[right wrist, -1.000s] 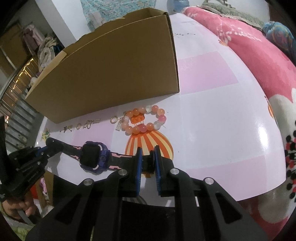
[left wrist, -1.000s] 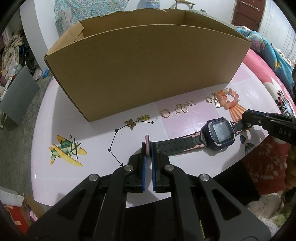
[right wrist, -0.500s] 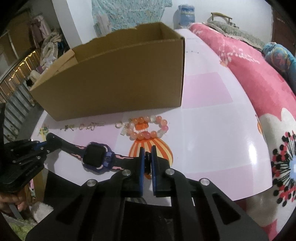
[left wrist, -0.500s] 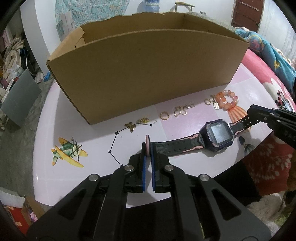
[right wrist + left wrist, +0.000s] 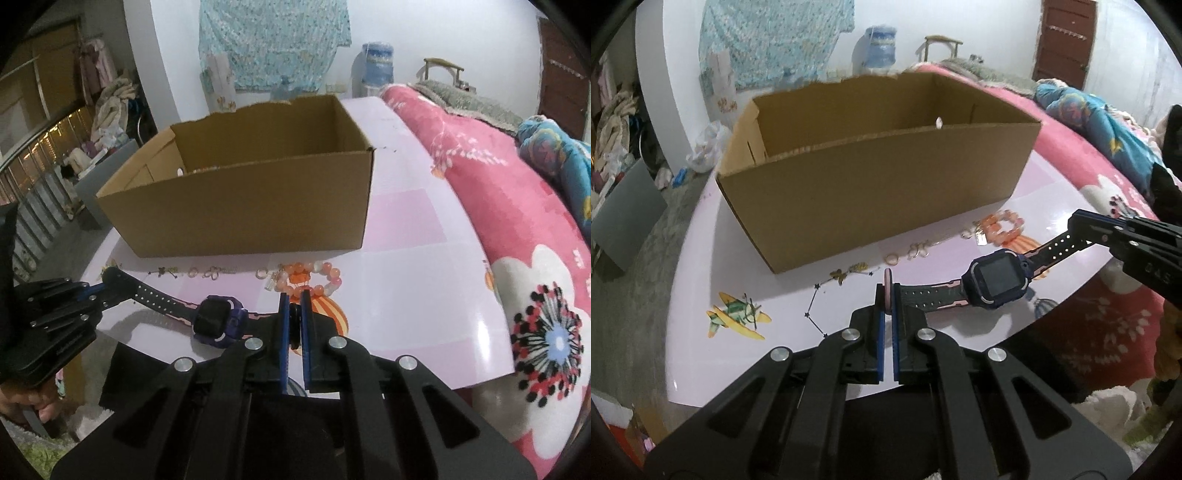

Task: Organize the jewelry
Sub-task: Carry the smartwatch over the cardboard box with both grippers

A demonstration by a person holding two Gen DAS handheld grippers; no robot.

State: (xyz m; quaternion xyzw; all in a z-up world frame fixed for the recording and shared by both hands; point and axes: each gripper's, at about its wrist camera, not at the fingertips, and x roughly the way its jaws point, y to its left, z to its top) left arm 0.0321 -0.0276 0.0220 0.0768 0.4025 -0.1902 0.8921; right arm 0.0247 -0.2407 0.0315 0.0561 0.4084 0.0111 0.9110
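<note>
Between both hand-held grippers — watch stretched taut.

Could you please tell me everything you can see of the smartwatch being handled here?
The smartwatch has a squarish dark-purple case with a dark, unlit screen and a black perforated strap edged in pink, rubbery-looking. It hangs stretched out lengthwise above the front of the pink table, lifted clear. The left gripper is shut on one strap end, the right gripper on the other.

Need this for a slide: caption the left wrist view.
Both grippers hold the smartwatch by its strap ends before the cardboard box.
</note>
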